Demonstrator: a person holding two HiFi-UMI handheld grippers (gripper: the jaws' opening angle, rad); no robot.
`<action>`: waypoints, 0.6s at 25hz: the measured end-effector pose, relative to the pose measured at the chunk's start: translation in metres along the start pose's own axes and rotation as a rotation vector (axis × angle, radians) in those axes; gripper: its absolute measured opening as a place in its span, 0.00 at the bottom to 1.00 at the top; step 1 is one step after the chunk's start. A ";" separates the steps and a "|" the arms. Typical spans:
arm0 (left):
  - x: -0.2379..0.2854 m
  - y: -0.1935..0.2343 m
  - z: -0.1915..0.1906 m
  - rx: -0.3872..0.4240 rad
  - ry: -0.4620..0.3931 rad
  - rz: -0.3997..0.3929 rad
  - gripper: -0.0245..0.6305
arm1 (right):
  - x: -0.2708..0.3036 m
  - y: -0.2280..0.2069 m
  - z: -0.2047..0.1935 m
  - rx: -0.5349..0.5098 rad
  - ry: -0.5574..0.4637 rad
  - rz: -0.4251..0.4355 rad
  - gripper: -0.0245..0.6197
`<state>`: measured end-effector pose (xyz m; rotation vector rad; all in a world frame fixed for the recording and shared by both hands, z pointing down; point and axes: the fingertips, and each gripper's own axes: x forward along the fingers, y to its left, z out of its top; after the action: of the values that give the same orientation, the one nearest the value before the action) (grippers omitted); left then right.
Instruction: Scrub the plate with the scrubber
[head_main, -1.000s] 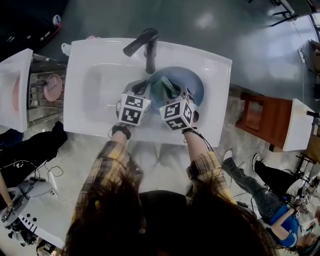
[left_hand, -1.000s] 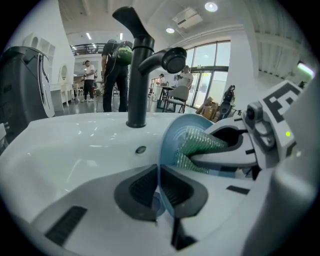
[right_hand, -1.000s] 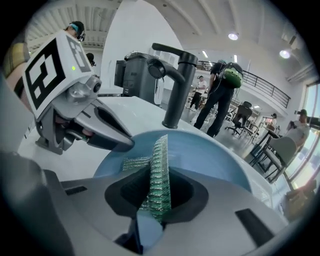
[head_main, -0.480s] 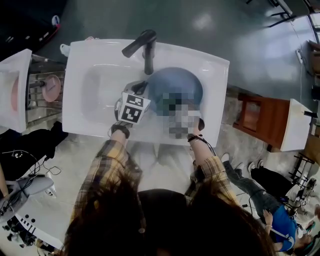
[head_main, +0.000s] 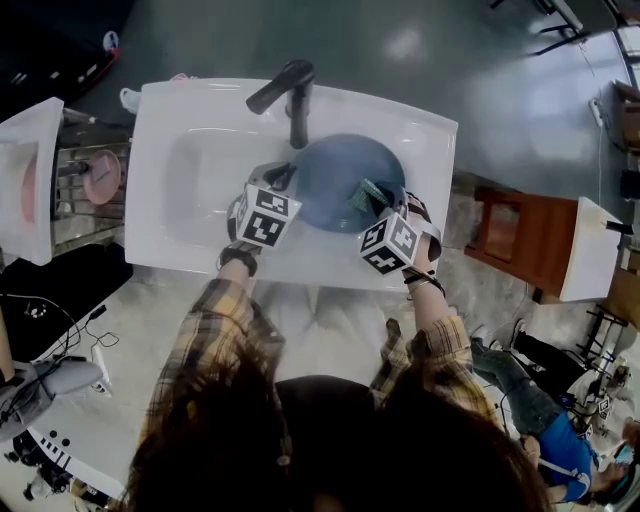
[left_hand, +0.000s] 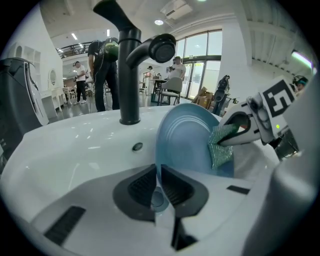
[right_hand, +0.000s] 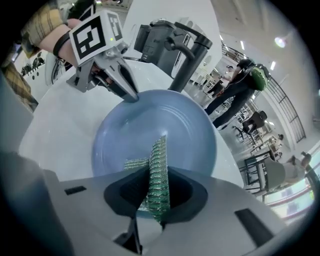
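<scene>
A blue plate stands tilted in the white sink, under the black faucet. My left gripper is shut on the plate's left rim; in the left gripper view its jaws pinch the plate edge-on. My right gripper is shut on a green mesh scrubber, which presses on the plate's right side. In the right gripper view the scrubber stands between the jaws against the plate, and the left gripper bites the far rim.
A dish rack with a pink plate stands left of the sink. A wooden stool sits to the right. The sink's left basin holds nothing. People stand in the room behind the faucet.
My right gripper has carried the scrubber from the plate's middle to its right side, nearer me. The left gripper and the plate have stayed put.
</scene>
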<state>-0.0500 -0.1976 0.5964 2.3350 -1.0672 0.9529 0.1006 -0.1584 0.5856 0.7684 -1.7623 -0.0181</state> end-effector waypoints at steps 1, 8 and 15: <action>0.000 0.000 -0.001 -0.001 0.001 -0.002 0.08 | -0.001 -0.007 -0.002 0.016 -0.002 -0.014 0.18; -0.002 0.000 -0.003 0.000 0.008 -0.015 0.08 | -0.009 -0.046 0.004 0.031 -0.014 -0.125 0.18; -0.003 0.000 -0.004 0.001 0.004 -0.007 0.08 | -0.007 -0.067 0.039 0.039 -0.079 -0.191 0.18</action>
<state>-0.0527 -0.1935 0.5968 2.3350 -1.0562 0.9553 0.1005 -0.2212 0.5403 0.9734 -1.7621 -0.1444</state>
